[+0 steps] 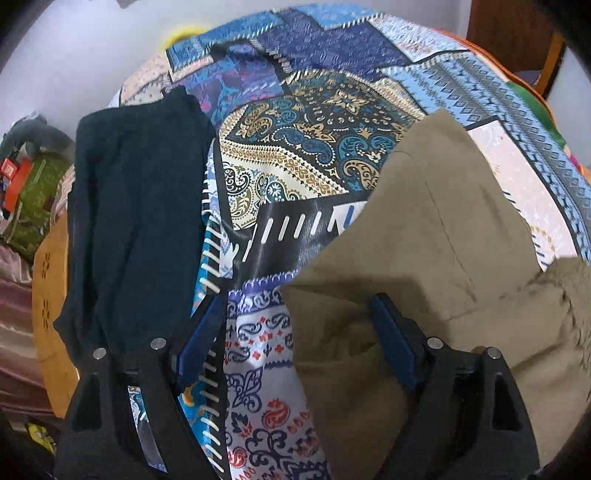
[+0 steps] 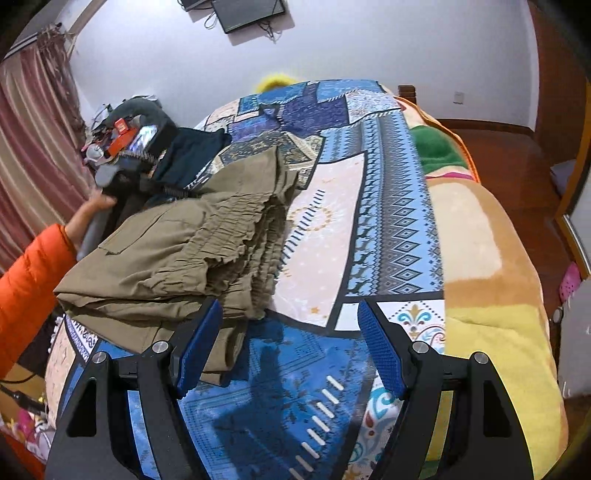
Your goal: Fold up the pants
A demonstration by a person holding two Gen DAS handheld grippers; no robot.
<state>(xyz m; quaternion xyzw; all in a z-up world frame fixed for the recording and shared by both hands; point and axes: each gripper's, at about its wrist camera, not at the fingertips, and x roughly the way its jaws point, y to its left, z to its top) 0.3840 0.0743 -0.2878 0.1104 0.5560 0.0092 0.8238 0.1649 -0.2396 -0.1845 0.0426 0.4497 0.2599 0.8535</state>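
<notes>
Left gripper (image 1: 299, 332): jaws spread wide, nothing between the pads; it hangs over the bare strip of bedspread between the two garments, tilted steeply down. Judged released and free to take a new hold.
Right gripper (image 2: 290, 345): jaws apart and empty, over bedspread; its left pad (image 2: 201, 343) stands just beside the near edge of the khaki pants, contact not certain. Judged waiting, not gripping.
Khaki pants (image 2: 177, 254): lie on the bed in a stack of several layers, gathered waistband turned toward the middle of the bed. Fold looks well advanced; lower edges uneven, so some squaring up is probably left.
Dark garment (image 1: 136, 206): lies flat and long on the left side of the bed, apart from the khaki pants. Probably set aside; whether already folded cannot be told.
Person: orange sleeve (image 2: 33, 269) and hand (image 2: 98, 205) reach in at the left, carrying the left tool.
Surface: patchwork bedspread (image 2: 384, 206), soft, lightly creased; a tan blanket (image 2: 480, 236) lies along its right side.
Room: curtain (image 2: 29, 122) at left, cluttered items by the bed corner, white wall with a mounted screen (image 2: 247, 13), wooden floor at right.
</notes>
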